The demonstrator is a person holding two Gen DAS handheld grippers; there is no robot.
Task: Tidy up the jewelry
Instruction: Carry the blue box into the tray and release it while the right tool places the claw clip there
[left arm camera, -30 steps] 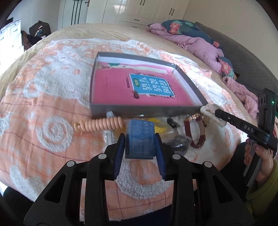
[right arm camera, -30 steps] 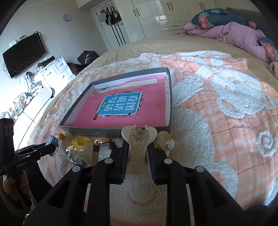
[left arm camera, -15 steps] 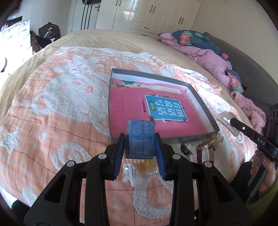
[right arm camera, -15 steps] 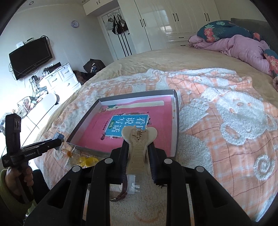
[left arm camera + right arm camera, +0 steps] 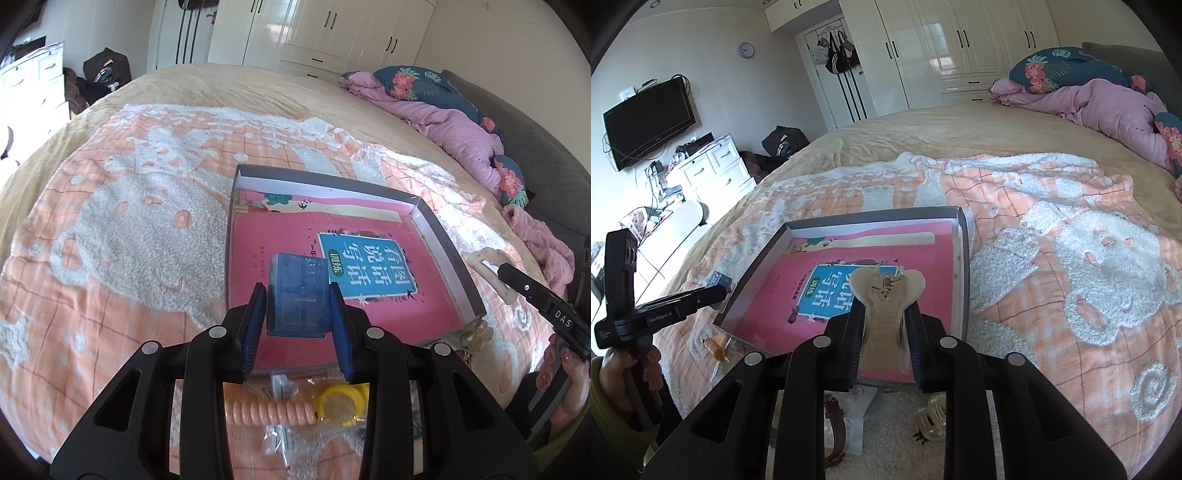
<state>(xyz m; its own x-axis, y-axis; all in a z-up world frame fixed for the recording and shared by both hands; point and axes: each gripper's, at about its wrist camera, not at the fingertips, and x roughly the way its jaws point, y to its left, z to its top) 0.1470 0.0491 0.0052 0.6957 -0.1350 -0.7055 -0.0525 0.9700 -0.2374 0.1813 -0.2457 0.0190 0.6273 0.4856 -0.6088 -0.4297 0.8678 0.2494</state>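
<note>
My left gripper point(image 5: 298, 295) is shut on a small translucent blue box point(image 5: 298, 295), held above the near left part of the grey shallow box point(image 5: 447, 251) that has a pink book point(image 5: 295, 236) in it. My right gripper point(image 5: 884, 314) is shut on a cream hair claw clip point(image 5: 886, 295), hovering over the near edge of the same grey box point(image 5: 964, 258). Each gripper shows in the other's view: the right one with the cream clip point(image 5: 491, 273), the left one with the blue box point(image 5: 718, 280).
Loose items lie on the orange-and-white blanket in front of the grey box: a peach spiral hair tie point(image 5: 273, 410), a yellow ring point(image 5: 340, 398) in plastic bags, a clear claw clip point(image 5: 932, 421), a brown watch strap point(image 5: 838, 428). A pink duvet point(image 5: 1108, 107) lies at the far right.
Both grippers have risen and moved forward from the pile of items to above the grey box, each still holding its item.
</note>
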